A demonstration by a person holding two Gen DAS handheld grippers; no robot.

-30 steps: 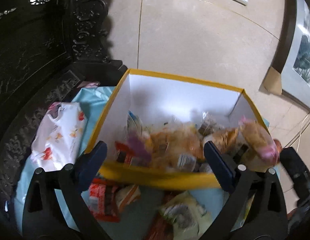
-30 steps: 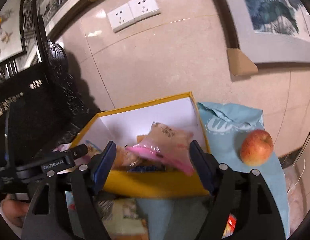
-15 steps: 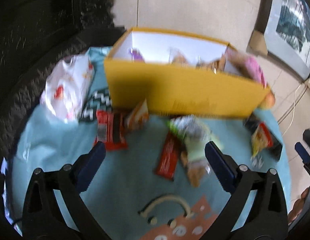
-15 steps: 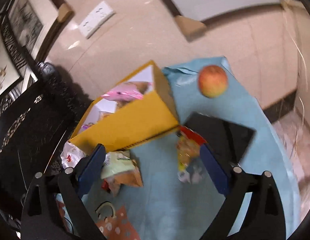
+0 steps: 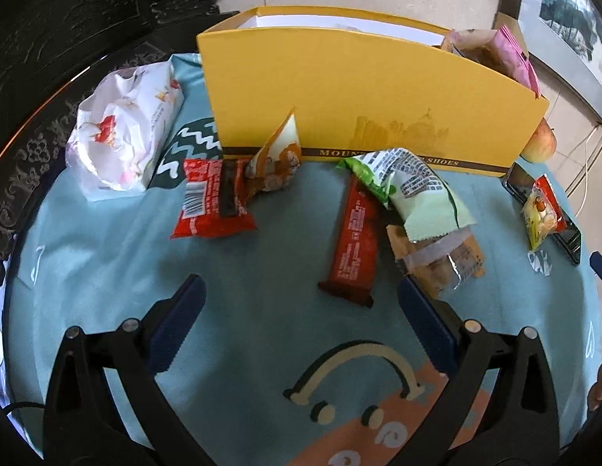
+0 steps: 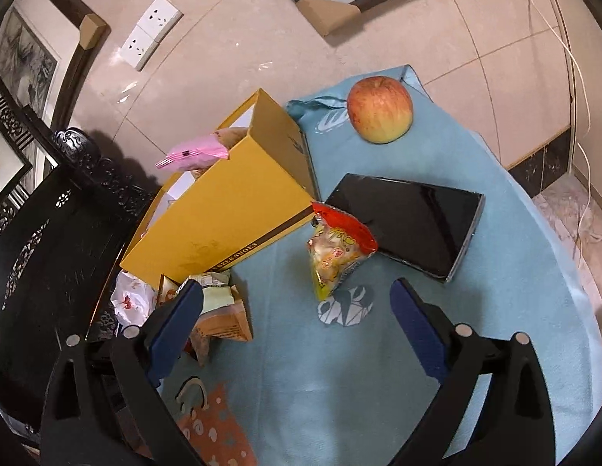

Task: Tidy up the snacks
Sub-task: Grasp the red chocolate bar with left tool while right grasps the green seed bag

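Observation:
A yellow box (image 5: 359,89) stands on the blue cloth with a pink packet (image 5: 510,54) sticking out at its right end. In front of it lie a red packet (image 5: 211,202), an orange-white packet (image 5: 277,159), a long red bar (image 5: 355,244), a green packet (image 5: 413,190) and a brown clear packet (image 5: 440,260). My left gripper (image 5: 299,285) hangs open above the cloth, short of the red bar, holding nothing. My right gripper (image 6: 296,286) has its jaws opening, with nothing between them; a small red-yellow packet (image 6: 337,252) lies just ahead, beside the box (image 6: 223,221).
A black phone (image 6: 409,225) lies right of the box corner, and an apple (image 6: 379,109) sits behind it. A white tissue pack (image 5: 126,128) rests left of the box. Dark carved wood rims the table on the left. A tiled wall stands behind.
Both grippers drew back and down from over the box to the cloth in front of it. The pink packet left the right jaws and now rests in the box; those jaws spread wider.

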